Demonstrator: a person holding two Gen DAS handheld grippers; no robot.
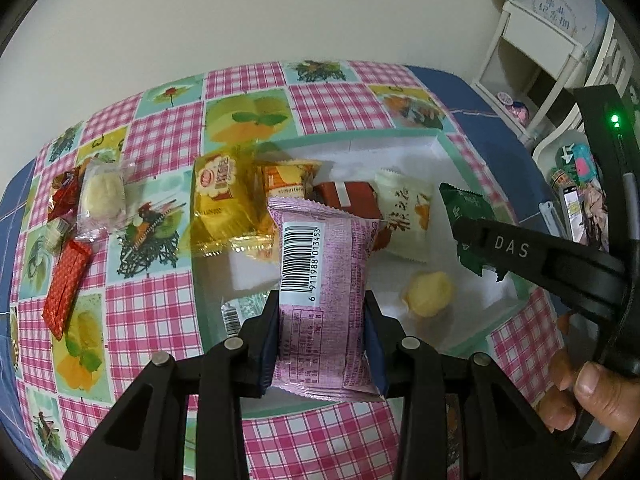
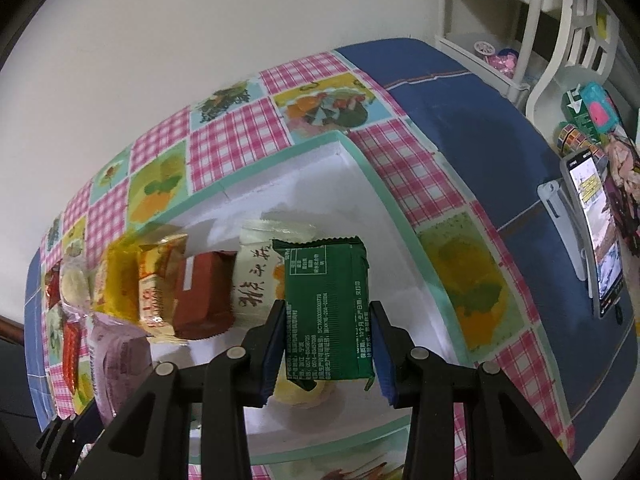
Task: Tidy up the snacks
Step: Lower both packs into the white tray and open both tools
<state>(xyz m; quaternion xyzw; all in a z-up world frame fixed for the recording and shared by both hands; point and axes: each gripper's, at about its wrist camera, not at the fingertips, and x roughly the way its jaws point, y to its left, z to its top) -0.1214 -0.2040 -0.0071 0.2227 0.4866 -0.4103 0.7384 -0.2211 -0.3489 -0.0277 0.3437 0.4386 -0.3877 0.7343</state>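
Carrying one packet in each gripper, the person holds both over the white tray (image 1: pixel 472 148), the landmark for all that follows. Left of the tray, loose on the checked tablecloth (image 1: pixel 160 152): a red packet (image 1: pixel 66 288) and a clear-wrapped pale cake (image 1: pixel 102 196), neither yet put away. At the tray's left wall a yellow packet (image 1: pixel 224 200) leans partly over the rim; an orange packet (image 1: pixel 288 178), a red box (image 1: pixel 348 200) and a cream packet (image 1: pixel 404 216) stand in a row along the far side.

The left gripper (image 1: pixel 320 344) is clamped on a pink packet (image 1: pixel 320 280), poised above the tray's near-left area. The right gripper (image 2: pixel 328 344) is clamped on a green packet (image 2: pixel 328 308), held above the tray to the right of the cream packet.

Judgement: each packet should go down upright beside the row, the green one into the bare floor right of the cream packet, jaws released only once it rests. Obstructions: a loose yellow ball snack (image 1: pixel 428 294) lies on the tray floor beneath the green packet, and the two grippers work close together. A phone (image 2: pixel 596 236) stands right of the tray, well apart.
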